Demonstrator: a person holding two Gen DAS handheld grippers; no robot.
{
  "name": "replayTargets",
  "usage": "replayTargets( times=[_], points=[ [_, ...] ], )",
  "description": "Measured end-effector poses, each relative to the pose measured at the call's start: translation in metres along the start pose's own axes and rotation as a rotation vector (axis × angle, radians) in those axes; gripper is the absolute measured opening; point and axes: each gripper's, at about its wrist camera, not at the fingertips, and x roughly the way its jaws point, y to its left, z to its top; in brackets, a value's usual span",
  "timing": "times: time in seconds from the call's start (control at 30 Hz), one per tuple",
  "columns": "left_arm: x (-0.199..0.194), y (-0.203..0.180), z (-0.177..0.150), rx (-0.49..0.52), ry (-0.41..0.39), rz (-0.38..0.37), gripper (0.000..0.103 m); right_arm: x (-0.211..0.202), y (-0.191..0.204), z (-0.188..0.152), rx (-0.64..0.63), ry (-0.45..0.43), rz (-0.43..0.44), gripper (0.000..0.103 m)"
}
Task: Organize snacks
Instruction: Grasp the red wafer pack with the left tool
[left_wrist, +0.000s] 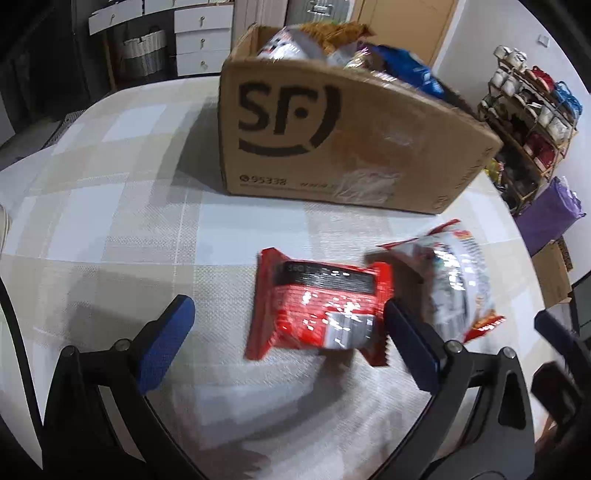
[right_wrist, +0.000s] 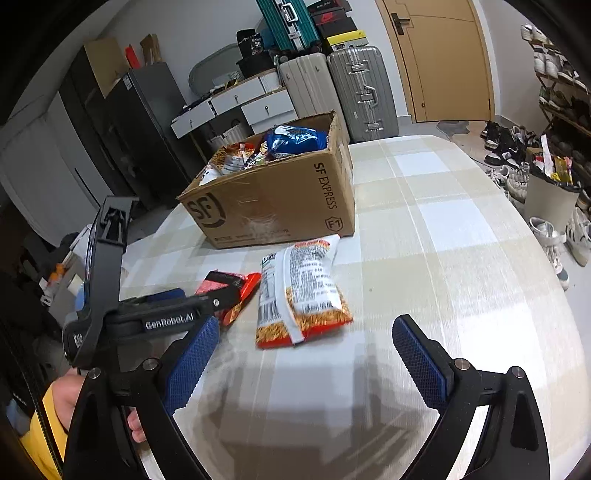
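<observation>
Red snack pack (left_wrist: 317, 310) lies flat on the checked worktop (left_wrist: 110, 206), long axis roughly across the left wrist view, crimped ends pointing left and right. Just beside it, touching or nearly so at its right end, a white-and-orange snack bag (right_wrist: 301, 291) lies flat too; in the right wrist view its long axis runs away from the camera toward the cardboard box (right_wrist: 273, 206), orange end nearest. Box stands open-topped beyond both packs, printed SF face toward the cameras, heaped with packets, a blue bag (right_wrist: 295, 138) on top. Nothing lies between packs and box. Left hand-held gripper (left_wrist: 288, 321): jaws wide, blue pads either side of the red pack; right finger's tip sits at the pack's right edge, contact uncertain through blur; left finger stands well clear. Nothing gripped. Right hand-held gripper (right_wrist: 306, 343): jaws wide, empty, just short of the bag's orange end, not touching it. Suitcases (right_wrist: 362, 92), drawers and a shoe rack (left_wrist: 528, 122) stand beyond the worktop.
</observation>
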Motion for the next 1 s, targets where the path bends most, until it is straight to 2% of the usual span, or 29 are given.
replayTargets(
  times=[0.17, 0.27, 0.33, 0.4, 0.47, 0.6, 0.73, 1.0],
  points=[
    [0.013, -0.001, 0.006, 0.023, -0.011, -0.004, 0.102, 0.021, -0.001, 0.016, -0.019, 0.027, -0.016, 0.096],
    [0.018, 0.000, 0.008, 0.022, -0.035, -0.004, 0.097, 0.034, 0.000, 0.023, -0.034, 0.048, -0.030, 0.096],
    [0.019, -0.001, 0.008, 0.030, -0.052, -0.003, 0.087, 0.040, -0.001, 0.026, -0.029, 0.058, -0.025, 0.096],
    [0.019, -0.003, 0.008, 0.047, -0.063, -0.021, 0.064, 0.046, -0.003, 0.028, -0.022, 0.077, -0.024, 0.096],
    [0.019, -0.007, 0.009, 0.079, -0.060, -0.047, 0.050, 0.047, -0.005, 0.029, -0.016, 0.078, -0.017, 0.096],
    [0.019, -0.012, 0.011, 0.125, -0.065, -0.053, 0.044, 0.046, -0.006, 0.023, -0.006, 0.079, -0.016, 0.096],
    [0.019, -0.014, 0.012, 0.127, -0.062, -0.075, 0.043, 0.043, -0.005, 0.015, -0.003, 0.075, -0.013, 0.096],
    [-0.020, -0.005, -0.017, 0.151, -0.088, -0.047, 0.043, 0.027, -0.008, 0.005, 0.012, 0.059, -0.020, 0.096]
  ],
)
